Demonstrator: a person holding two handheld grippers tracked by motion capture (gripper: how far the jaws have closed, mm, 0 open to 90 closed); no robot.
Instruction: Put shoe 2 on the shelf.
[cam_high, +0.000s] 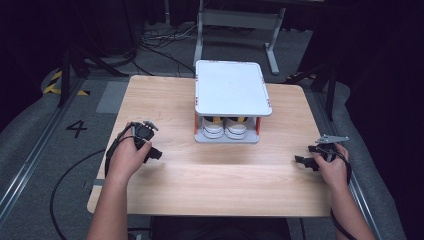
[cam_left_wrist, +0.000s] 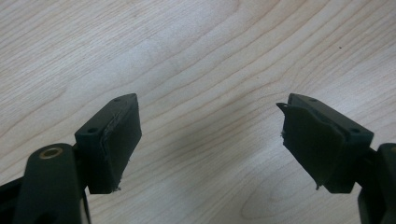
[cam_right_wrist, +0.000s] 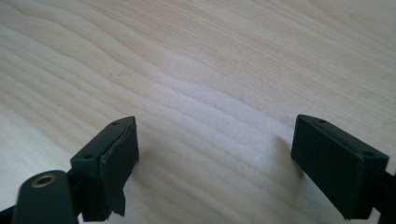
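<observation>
From the high view, your left gripper (cam_high: 156, 153) rests low on the counter (cam_high: 215, 175) at its left side, and your right gripper (cam_high: 303, 161) is low at the right edge. Both point inward, toward the middle. The pair of white shoes (cam_high: 224, 127) stands on the lower level of the small white rack (cam_high: 232, 87), at the far middle of the counter, well apart from both grippers. The risk I see here: the shoes sit under the top shelf and between the orange posts, so if you come in too high or too wide, the fingers can hit the shelf or push the whole rack back. The right hand (cam_high: 334, 170) is very near the counter edge, and its cable can catch there.

In the left gripper view, the fingers (cam_left_wrist: 119, 140) are spread wide and nothing is between them; below them is bare wood, close. One pad looks torn at its edge, so a grip could slip.

In the right gripper view, the fingers (cam_right_wrist: 114, 161) are also released and empty, tilted down over the wood. The pad of the left finger peels a little here too.
</observation>
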